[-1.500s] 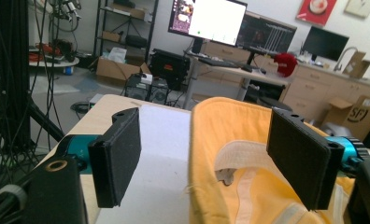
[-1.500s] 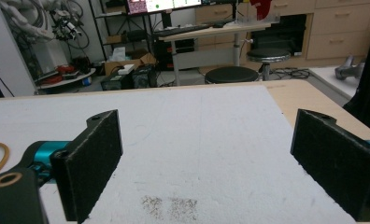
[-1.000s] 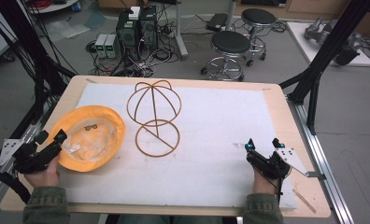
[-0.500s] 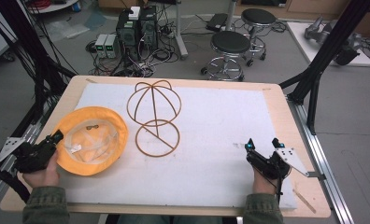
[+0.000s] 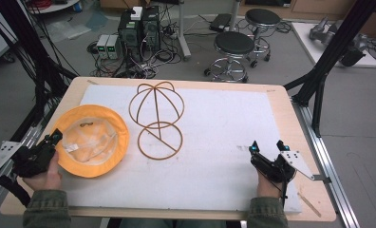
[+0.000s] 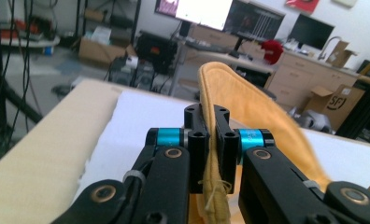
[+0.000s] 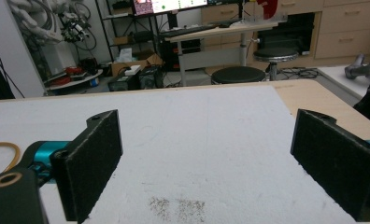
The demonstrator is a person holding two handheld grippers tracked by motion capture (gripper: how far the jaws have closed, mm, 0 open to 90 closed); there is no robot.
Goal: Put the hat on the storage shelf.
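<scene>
Since the earlier frame, the orange hat (image 5: 90, 140) is being tilted and lifted at its near-left brim, beside the wire stand (image 5: 156, 119). Its brim is being pinched between the closed left gripper (image 6: 210, 140). Well apart, the right gripper (image 5: 267, 147) is being held open above the white mat (image 5: 224, 133).
</scene>
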